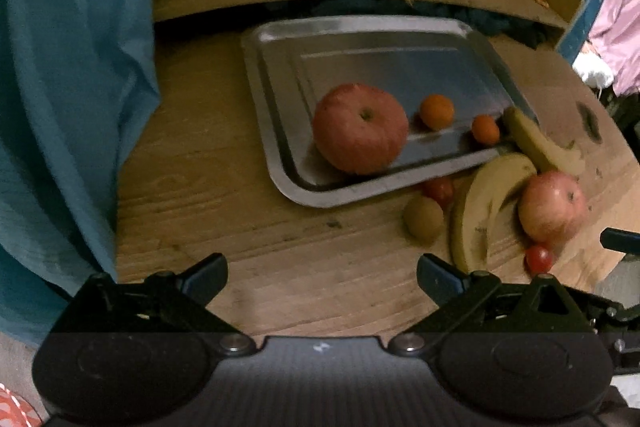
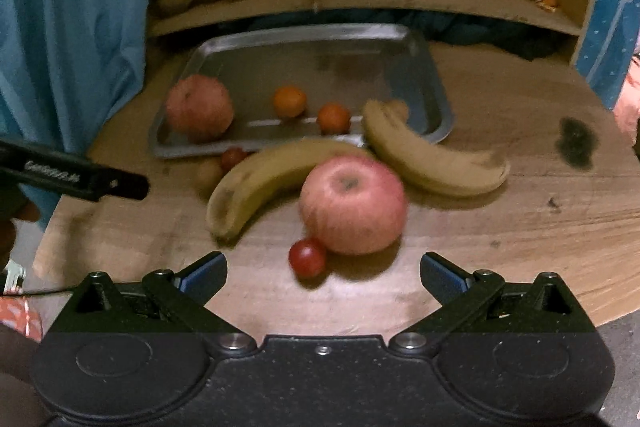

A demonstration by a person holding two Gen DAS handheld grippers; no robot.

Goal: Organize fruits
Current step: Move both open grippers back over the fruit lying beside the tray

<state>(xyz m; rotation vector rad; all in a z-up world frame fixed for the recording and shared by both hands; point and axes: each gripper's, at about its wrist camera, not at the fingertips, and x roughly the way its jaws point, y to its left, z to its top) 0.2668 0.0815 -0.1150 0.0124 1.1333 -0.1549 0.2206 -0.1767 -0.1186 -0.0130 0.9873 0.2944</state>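
On metal tray (image 2: 436, 107): apple (image 2: 199, 108) w/ two oranges; both grippers empty, spread.

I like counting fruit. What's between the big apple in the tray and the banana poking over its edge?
Two small oranges sit between the apple and banana, inside the tray, clearest in the right wrist view.

Both wrist cams facing tray (image 1: 276, 155)

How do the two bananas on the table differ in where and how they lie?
The near banana lies wholly on the wooden table, arched, next to the loose apple. The far banana rests one end on the metal tray over its rim, so it sits propped rather than flat. The far one shows more dark marks near its outer end. Both are yellow, unpeeled and ungripped.
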